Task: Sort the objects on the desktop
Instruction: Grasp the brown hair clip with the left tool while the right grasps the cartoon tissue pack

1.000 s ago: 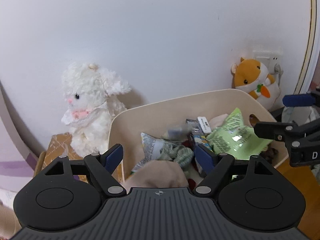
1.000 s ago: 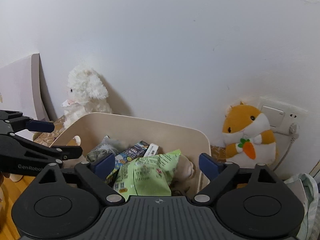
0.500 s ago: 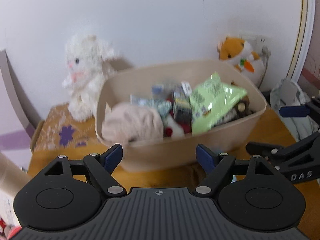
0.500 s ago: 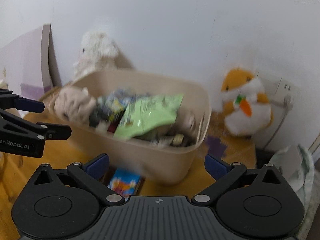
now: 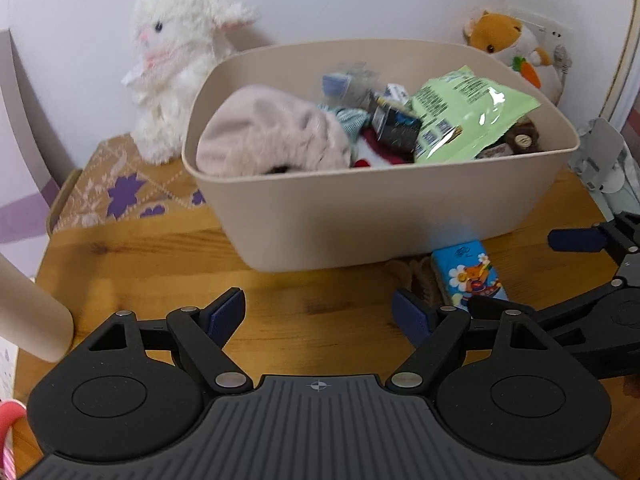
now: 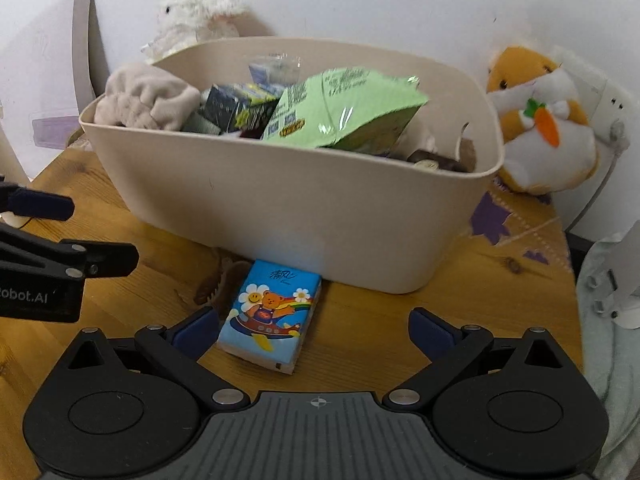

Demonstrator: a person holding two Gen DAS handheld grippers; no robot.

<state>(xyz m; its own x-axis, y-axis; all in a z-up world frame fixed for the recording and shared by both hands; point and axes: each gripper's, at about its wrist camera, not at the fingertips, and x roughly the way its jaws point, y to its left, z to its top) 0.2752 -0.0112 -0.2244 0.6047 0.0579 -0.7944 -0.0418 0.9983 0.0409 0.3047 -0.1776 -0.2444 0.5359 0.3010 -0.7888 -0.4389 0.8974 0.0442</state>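
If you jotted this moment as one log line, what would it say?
left gripper: open, empty | right gripper: open, empty, above tissue pack | beige bin: full | tissue pack: on table, before bin

We read this as a home room, likely a bedroom corner: wooden table (image 6: 400, 312) against a white wall, white plush rabbit (image 5: 180, 52), plush hamster (image 6: 540, 136) holding a carrot, wall socket (image 6: 612, 100), beige bin (image 6: 280, 208) of snacks.

You are looking at a matt plastic bin (image 6: 280, 208), a glossy green packet (image 6: 348, 108), and a grained wooden table (image 6: 360, 320).
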